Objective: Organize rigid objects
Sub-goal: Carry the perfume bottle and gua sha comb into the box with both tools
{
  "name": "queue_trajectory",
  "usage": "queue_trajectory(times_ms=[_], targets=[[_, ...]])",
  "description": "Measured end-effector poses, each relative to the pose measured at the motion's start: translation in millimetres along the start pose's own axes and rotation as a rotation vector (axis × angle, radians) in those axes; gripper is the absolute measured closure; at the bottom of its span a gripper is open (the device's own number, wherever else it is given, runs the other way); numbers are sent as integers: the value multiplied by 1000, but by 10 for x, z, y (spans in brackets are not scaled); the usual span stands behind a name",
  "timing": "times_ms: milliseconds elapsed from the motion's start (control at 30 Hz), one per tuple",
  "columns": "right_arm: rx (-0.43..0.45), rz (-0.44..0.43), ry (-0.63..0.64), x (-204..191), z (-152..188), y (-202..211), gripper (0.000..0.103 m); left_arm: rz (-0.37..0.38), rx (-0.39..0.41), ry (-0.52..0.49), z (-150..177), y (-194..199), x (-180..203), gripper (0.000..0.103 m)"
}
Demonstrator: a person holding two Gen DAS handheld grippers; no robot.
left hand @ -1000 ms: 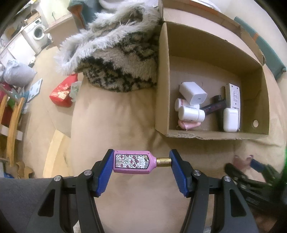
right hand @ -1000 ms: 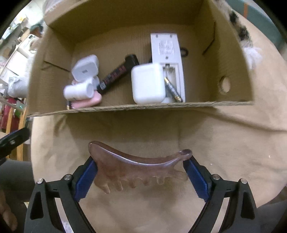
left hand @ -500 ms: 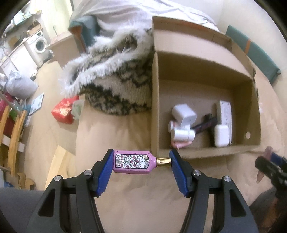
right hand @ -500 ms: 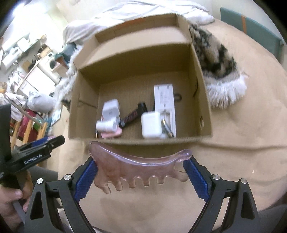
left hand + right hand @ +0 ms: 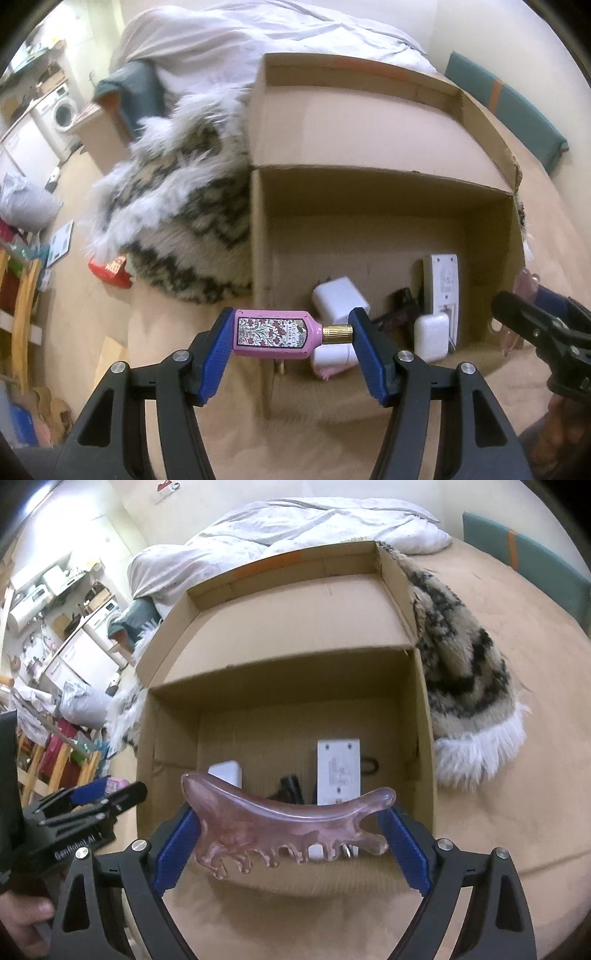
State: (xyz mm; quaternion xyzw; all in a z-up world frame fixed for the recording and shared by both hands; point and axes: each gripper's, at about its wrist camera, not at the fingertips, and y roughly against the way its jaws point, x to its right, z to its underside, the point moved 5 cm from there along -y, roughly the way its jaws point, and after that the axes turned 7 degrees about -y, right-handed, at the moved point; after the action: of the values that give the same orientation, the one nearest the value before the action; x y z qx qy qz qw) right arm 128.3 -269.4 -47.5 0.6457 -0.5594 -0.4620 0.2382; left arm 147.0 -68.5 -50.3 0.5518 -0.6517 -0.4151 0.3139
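Note:
My left gripper is shut on a pink perfume bottle with a gold cap, held crosswise in front of the cardboard box's near left corner. My right gripper is shut on a translucent pink comb-shaped massage tool, held above the box's near wall. Inside the box lie a white charger, a white remote, a white earbud case, a dark tube and small pink and white containers. The right gripper also shows in the left wrist view, the left gripper in the right wrist view.
A furry patterned throw lies against the box on the tan bed cover. A white duvet is behind. A teal cushion sits far right. Floor clutter with a red packet and wooden rack is left.
Both grippers have risen and tilted up, so the box looks farther and more level. The bottle and the massage tool stay held the same way.

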Motion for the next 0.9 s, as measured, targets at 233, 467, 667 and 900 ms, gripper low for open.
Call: queue_trajectory(times_ms=[233,467,667,900], targets=[[-24,-6,-39,131,4,-259,5,-62,73,-41,-79,-179,102,40],[-48,-1,-48,132,35,-370,5,-59,94,-30,-68,-147,89,40],[-42,-7,-43,109,5,-383,5,-100,103,-66,-43,-167,130,40],[-62,-2,-60,142,20,-449,4,-128,106,-88,-33,-186,187,38]])
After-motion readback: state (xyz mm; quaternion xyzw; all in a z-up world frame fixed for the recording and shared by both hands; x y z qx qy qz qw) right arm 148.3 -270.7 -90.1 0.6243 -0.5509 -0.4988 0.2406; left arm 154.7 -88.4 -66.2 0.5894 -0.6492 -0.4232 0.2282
